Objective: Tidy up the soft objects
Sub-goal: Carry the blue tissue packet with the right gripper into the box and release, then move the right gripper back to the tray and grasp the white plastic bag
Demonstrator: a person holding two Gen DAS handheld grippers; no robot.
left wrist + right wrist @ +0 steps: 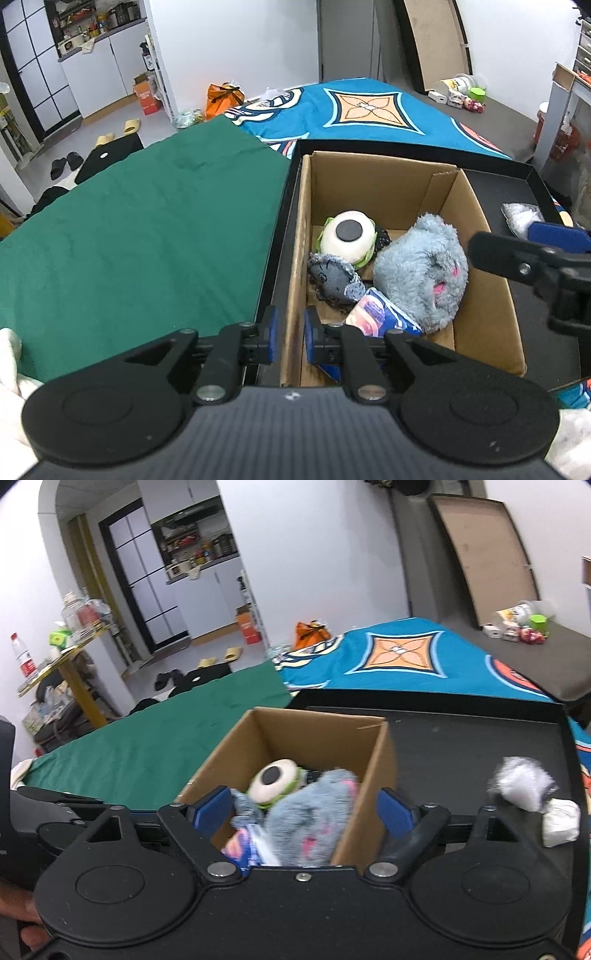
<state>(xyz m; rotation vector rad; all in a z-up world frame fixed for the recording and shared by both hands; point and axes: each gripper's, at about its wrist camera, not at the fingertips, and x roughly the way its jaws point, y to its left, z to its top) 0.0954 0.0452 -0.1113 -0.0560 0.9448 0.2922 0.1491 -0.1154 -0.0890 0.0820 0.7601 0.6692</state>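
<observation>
2 tools | left tool (290,338) narrow astride box wall (295,258) | right tool (304,810) wide, empty

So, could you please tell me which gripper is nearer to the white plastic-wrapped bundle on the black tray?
The right gripper. It hangs open over the cardboard box, with the white bundle just beyond its outer finger. The left gripper straddles the box's far wall, across the box from the bundle.

One cardboard box (476,229) holds four soft toys; two white bundles lie on one black tray (461,746).
</observation>
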